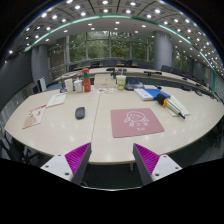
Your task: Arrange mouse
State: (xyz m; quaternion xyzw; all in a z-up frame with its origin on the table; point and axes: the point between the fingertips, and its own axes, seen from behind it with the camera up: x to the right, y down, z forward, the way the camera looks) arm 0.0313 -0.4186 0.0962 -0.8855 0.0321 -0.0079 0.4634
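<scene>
Our tool (110, 162) is spread wide, holding nothing. The mouse (80, 113) sits on the tabletop (180, 125) well ahead — off to the left, beside the pink mouse pad (136, 122) — pointing away from us.

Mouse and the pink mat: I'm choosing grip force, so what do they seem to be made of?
The mouse looks like hard dark plastic, smooth and rounded, though too small to be sure. The pink mat looks like thin soft fabric or rubber, lying flat and matte on the table. The gripper is open, holding nothing.
</scene>
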